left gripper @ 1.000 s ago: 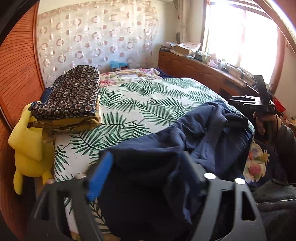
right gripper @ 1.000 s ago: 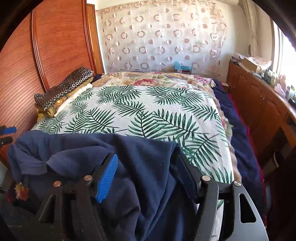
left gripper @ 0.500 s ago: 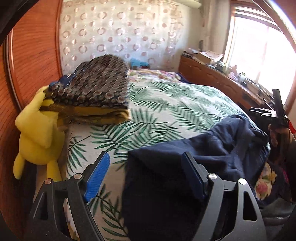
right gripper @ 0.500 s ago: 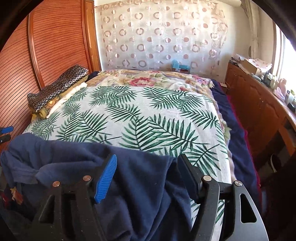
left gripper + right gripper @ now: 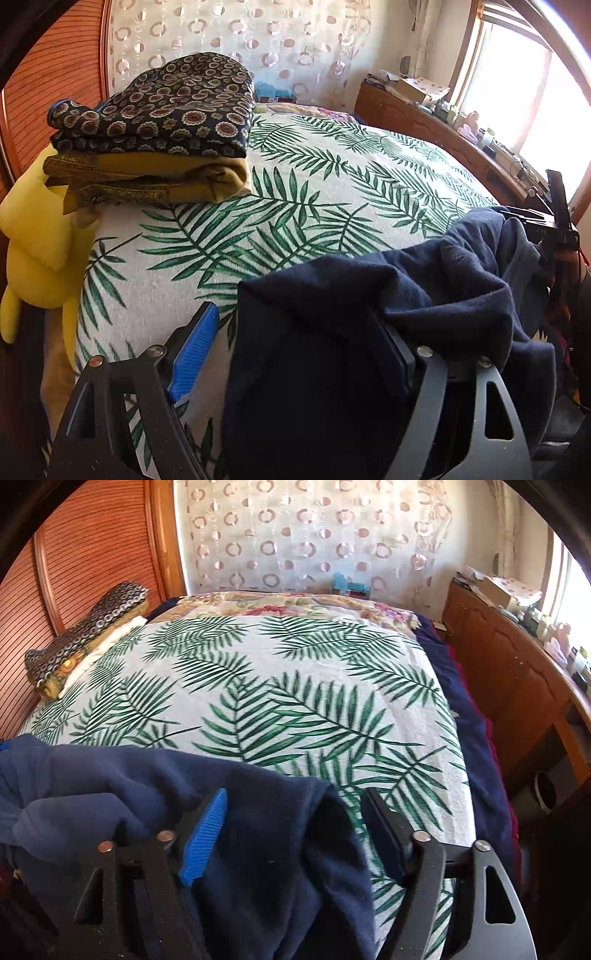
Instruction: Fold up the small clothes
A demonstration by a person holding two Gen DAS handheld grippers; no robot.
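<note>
Left wrist view first: the left gripper [image 5: 295, 354] is seen with its fingers spread wide over the near edge of the bed [image 5: 332, 177], and a navy garment [image 5: 369, 332] is draped between them. The cloth is bunched against the black finger [image 5: 399, 354] on the right side of the picture, while the blue finger [image 5: 194, 354] stands clear of it with leaf-print bedspread showing in the gap; nothing is pinched. The garment is spread rumpled along the bed's near edge toward the right, where the right gripper [image 5: 557, 221] can be made out at its far end. A stack of folded clothes [image 5: 155, 136] is set at the bed's left edge, a patterned dark piece on top of mustard ones, and a yellow plush toy [image 5: 33, 251] is wedged just beside it, off the mattress.

Right wrist view now: the right gripper [image 5: 295, 834] is caught with its fingers opening, the navy garment [image 5: 258, 849] lying loose between them, its folded edge close to the blue finger [image 5: 205, 838] and short of the black one [image 5: 384, 838]. The folded stack [image 5: 88, 635] is seen well apart, at the far left edge of the bed [image 5: 295, 686]. A wooden cabinet [image 5: 517, 672] runs along the right side.
</note>
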